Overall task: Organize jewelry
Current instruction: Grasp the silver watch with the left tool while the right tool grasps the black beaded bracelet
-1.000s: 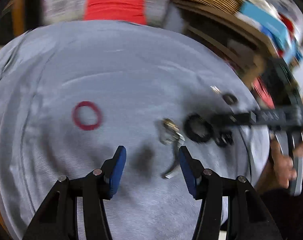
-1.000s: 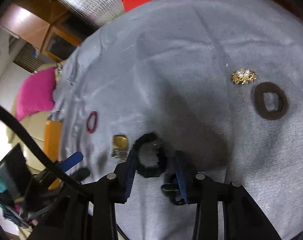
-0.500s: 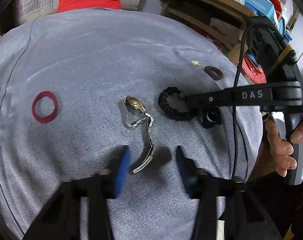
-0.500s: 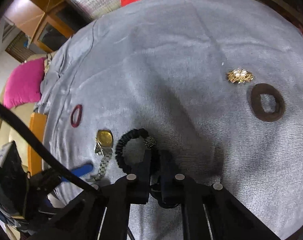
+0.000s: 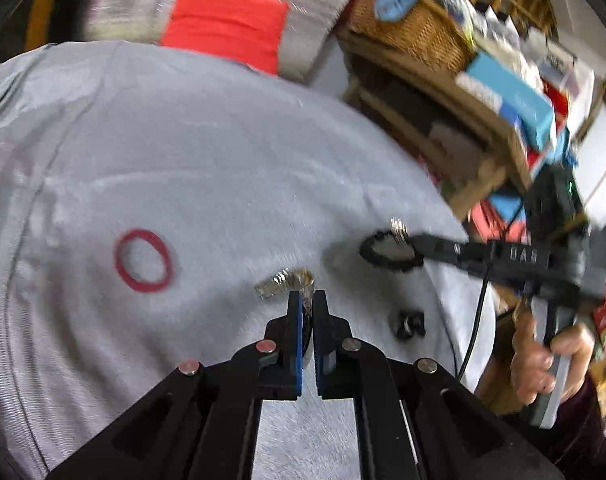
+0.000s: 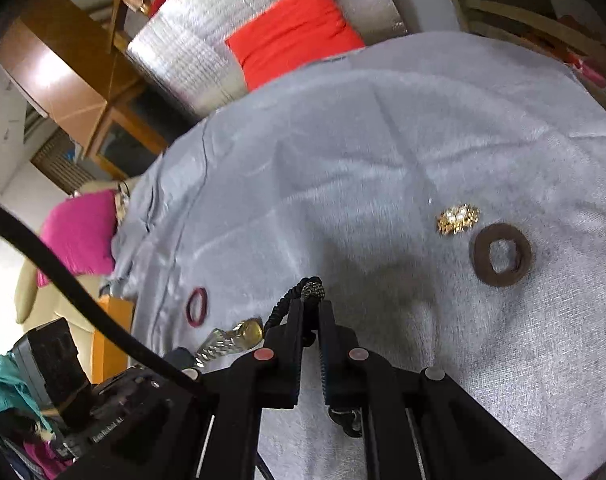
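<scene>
My left gripper (image 5: 307,300) is shut on the metal wristwatch (image 5: 283,282), whose band and gold face stick out past the fingertips above the grey cloth (image 5: 207,168). The watch also shows in the right wrist view (image 6: 235,338). My right gripper (image 6: 311,307) is shut on the black braided bracelet (image 6: 305,292) and holds it up off the cloth; the bracelet hangs as a loop in the left wrist view (image 5: 389,250). A red ring (image 5: 143,261) lies on the cloth to the left.
A gold brooch (image 6: 458,218) and a brown ring (image 6: 501,255) lie at the right of the cloth. A small black piece (image 5: 409,322) lies near the cloth's edge. A red cushion (image 6: 293,34) and cluttered wooden shelves (image 5: 463,60) stand behind.
My left gripper closed on the watch and lifted it. My right gripper, shut on the black bracelet, raised it off the cloth.
</scene>
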Available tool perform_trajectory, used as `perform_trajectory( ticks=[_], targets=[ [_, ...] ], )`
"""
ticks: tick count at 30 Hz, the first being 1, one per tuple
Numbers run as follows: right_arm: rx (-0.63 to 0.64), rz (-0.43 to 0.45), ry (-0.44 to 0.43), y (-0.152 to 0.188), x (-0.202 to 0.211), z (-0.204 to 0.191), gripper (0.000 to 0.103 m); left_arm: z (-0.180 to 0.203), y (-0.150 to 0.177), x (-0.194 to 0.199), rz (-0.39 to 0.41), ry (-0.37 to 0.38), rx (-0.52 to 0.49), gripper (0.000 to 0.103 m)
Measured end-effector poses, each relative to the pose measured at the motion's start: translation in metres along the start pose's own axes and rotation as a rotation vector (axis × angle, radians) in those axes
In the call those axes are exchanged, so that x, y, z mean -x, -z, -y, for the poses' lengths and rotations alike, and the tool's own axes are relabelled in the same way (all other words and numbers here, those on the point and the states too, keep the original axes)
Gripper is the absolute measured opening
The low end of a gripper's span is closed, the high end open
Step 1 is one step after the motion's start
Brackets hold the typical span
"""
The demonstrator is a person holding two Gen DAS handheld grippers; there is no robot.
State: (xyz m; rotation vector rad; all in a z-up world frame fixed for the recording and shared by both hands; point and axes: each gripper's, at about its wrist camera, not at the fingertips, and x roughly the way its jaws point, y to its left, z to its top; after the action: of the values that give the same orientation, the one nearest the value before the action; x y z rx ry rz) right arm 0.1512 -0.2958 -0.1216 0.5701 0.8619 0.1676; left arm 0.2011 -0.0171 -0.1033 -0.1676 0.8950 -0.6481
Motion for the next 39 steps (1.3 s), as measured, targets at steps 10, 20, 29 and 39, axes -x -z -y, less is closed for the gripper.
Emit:
perform_trajectory(
  ticks=[10, 20, 29, 39],
  targets=[
    [0.013, -0.014, -0.017, 0.003, -0.006, -0.012, 0.008, -0.012, -0.015, 0.028, 0.12, 0.022, 0.005, 0.002],
    [-0.008, -0.004, -0.004, 0.004, -0.005, -0.01, 0.008, 0.006, 0.001, -0.027, -0.046, -0.157, -0.103, 0.063],
    [-0.039, 0.004, -0.002, 0.003, -0.001, -0.002, 0.008, 0.012, 0.005, -0.072, -0.115, -0.224, -0.162, 0.065],
    [-0.023, 0.021, 0.001, 0.005, 0.001, -0.007, 0.008, 0.007, 0.003, -0.072, -0.078, -0.243, -0.124, 0.021]
  ],
)
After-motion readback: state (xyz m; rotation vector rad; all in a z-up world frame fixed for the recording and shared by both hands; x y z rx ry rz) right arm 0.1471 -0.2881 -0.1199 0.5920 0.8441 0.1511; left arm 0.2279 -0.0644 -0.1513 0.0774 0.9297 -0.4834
